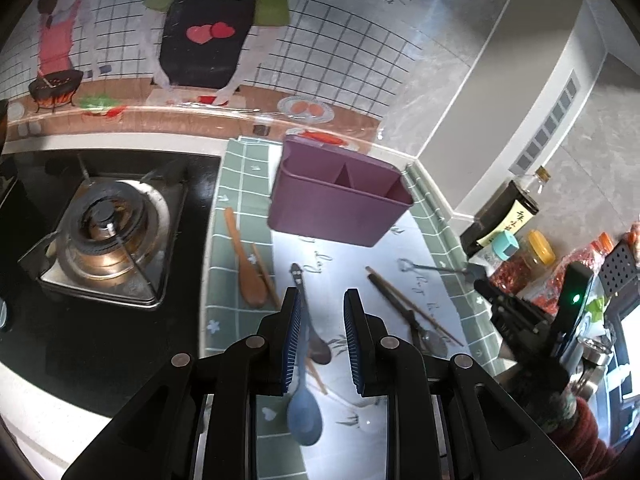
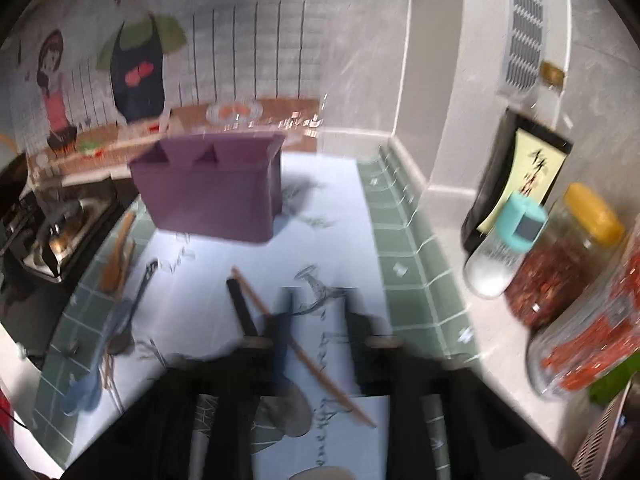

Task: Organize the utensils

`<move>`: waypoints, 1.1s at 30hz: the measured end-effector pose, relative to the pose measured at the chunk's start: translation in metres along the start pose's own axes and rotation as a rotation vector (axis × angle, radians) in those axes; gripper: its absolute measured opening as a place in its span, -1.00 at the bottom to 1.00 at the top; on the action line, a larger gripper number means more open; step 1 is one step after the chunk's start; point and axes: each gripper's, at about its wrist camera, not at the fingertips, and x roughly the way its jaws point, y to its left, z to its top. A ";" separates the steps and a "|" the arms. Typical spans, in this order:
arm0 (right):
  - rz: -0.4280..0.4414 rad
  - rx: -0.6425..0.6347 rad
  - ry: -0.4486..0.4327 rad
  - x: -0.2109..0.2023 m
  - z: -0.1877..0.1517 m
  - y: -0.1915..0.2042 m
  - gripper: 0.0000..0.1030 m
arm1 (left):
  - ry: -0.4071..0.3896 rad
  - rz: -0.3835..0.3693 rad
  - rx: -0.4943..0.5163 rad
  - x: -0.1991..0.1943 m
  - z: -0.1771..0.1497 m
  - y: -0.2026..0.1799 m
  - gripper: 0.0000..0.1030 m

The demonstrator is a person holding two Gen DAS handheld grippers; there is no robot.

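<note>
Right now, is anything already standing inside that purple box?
No. In the left wrist view the purple box shows bare compartments, while the blue spoon and wooden spoon lie on the mat.

One purple caddy (image 1: 340, 196), one blue spoon (image 1: 305, 416), one wooden spoon (image 1: 246, 264), one gas burner (image 1: 106, 232).

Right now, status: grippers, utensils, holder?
Left gripper open over blue spoon, nothing held. Right gripper open, blurred, above chopstick. Purple holder looks empty; utensils lie loose on mat. Nothing blocking.
</note>
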 end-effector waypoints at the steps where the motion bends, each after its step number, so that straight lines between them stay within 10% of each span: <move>1: 0.003 0.004 -0.002 -0.001 0.004 -0.003 -0.91 | 0.001 -0.005 0.004 0.002 0.001 -0.003 -0.56; 17: 0.214 0.044 0.141 0.040 -0.010 -0.016 -0.80 | -0.009 0.077 -0.026 -0.004 0.000 0.034 -0.53; 28: 0.282 -0.080 0.211 0.051 -0.024 0.002 -0.64 | 0.194 0.073 0.334 0.003 -0.092 0.032 -0.47; 33: 0.275 -0.049 0.203 0.048 -0.021 -0.008 -0.63 | 0.141 0.165 0.238 -0.029 -0.114 0.062 -0.08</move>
